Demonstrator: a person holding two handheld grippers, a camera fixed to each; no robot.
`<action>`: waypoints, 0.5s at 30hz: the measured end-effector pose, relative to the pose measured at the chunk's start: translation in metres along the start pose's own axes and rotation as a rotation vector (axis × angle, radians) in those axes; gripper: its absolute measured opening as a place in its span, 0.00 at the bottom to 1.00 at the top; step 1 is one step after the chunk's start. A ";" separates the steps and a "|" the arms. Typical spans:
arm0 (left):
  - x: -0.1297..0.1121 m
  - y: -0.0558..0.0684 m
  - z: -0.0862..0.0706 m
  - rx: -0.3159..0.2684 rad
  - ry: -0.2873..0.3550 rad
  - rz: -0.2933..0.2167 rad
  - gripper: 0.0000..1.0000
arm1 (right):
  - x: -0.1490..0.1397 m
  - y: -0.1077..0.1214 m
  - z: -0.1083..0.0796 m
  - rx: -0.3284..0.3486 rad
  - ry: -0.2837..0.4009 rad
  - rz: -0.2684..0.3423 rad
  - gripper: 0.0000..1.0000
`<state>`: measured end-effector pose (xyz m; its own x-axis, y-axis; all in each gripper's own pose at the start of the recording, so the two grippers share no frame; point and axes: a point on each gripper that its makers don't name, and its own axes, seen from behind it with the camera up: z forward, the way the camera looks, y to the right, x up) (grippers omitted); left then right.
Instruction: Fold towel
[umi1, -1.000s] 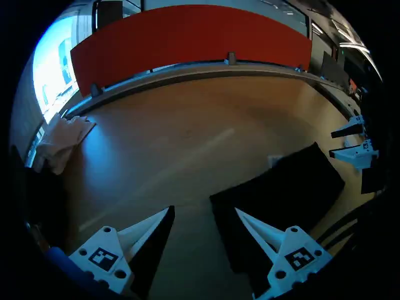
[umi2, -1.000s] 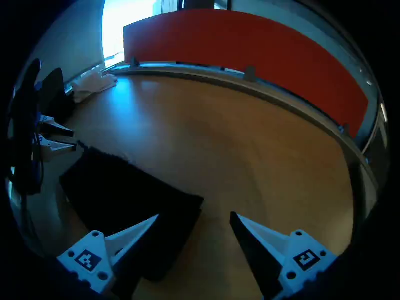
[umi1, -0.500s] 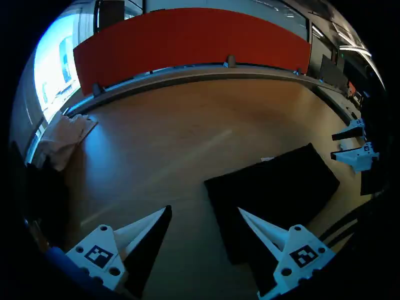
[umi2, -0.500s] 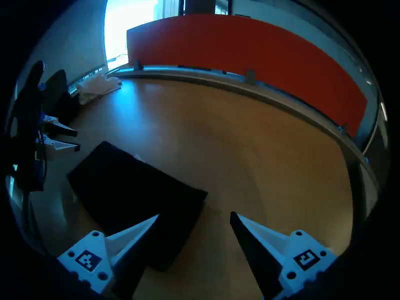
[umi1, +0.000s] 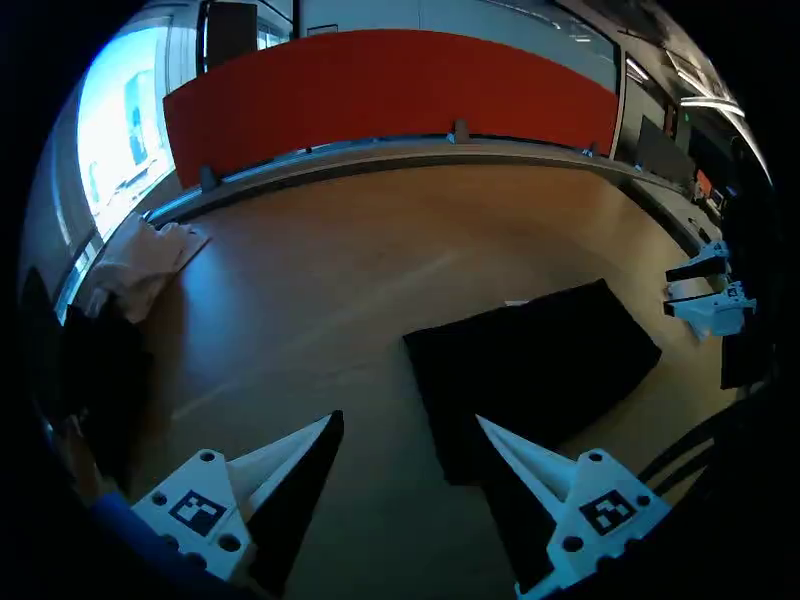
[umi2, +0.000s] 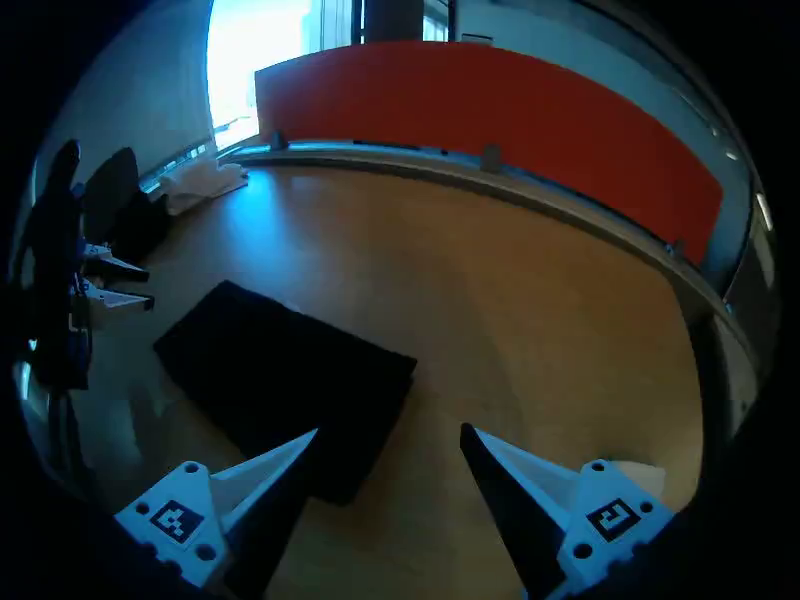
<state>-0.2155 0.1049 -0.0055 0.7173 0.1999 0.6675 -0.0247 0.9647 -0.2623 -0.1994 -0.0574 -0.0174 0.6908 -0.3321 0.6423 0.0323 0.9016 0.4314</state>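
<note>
Hovering with jaws apart, the left gripper (umi1: 407, 418) and right gripper (umi2: 389, 430) risk pinching only one layer of the black towel (umi1: 530, 365), opening it.

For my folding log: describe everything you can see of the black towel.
The black towel looks like soft, matte cloth, folded into a flat, roughly rectangular pad with thick, rounded edges. It lies on the wooden table. A small pale bit, perhaps a tag, shows at its far edge. The left gripper and right gripper are open and seem clear of it.
</note>
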 end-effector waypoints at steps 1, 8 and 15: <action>-0.001 0.000 -0.002 0.003 0.002 -0.004 0.87 | -0.001 -0.001 -0.002 0.001 0.001 0.002 1.00; -0.010 -0.006 -0.011 0.030 0.008 -0.029 0.87 | -0.009 -0.003 -0.008 0.008 0.000 -0.001 1.00; -0.014 -0.014 -0.022 0.057 0.023 -0.054 0.87 | -0.008 -0.008 -0.008 0.036 0.009 -0.015 1.00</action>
<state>-0.2100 0.0851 -0.0261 0.7347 0.1442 0.6628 -0.0247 0.9822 -0.1864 -0.1997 -0.0596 -0.0306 0.6971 -0.3428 0.6297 0.0170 0.8860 0.4634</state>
